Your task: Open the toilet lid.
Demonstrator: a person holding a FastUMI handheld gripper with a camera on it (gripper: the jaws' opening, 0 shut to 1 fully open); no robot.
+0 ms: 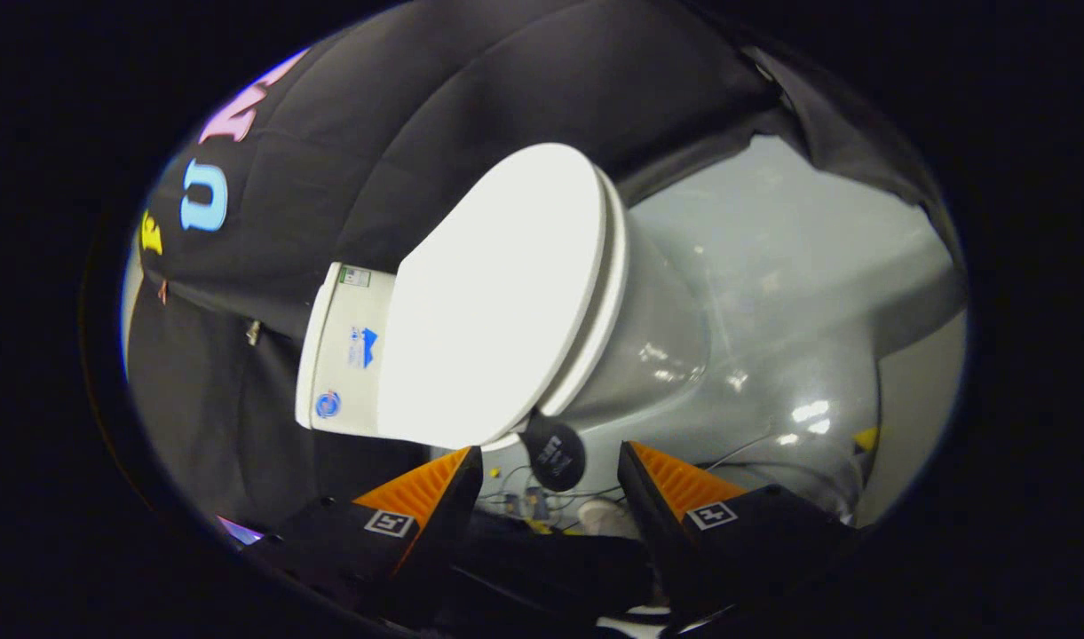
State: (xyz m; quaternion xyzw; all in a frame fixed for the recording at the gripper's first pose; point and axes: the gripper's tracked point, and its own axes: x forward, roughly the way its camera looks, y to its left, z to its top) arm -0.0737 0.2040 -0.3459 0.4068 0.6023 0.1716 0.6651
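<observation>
Grey floor (pixel 772 266) – closed toilet lid (pixel 497 293) beyond open tongs (pixel 550 457); black disc (pixel 553 453) between.

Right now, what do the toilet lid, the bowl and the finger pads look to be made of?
Toilet lid: likely smooth white plastic, thin-edged, evenly bright. Bowl: probably glazed ceramic, glossy with sharp highlights. Pads: orange, ridged, likely rubber or soft plastic. The gripper is open just short of the lid.

The white toilet lid (pixel 497 302) sits in the middle of the frame, closed flat on the seat rim of the toilet (pixel 648 355). The whole fixture appears tilted, with its white tank (pixel 342 355) at centre left and the grey-looking bowl to the right.
</observation>
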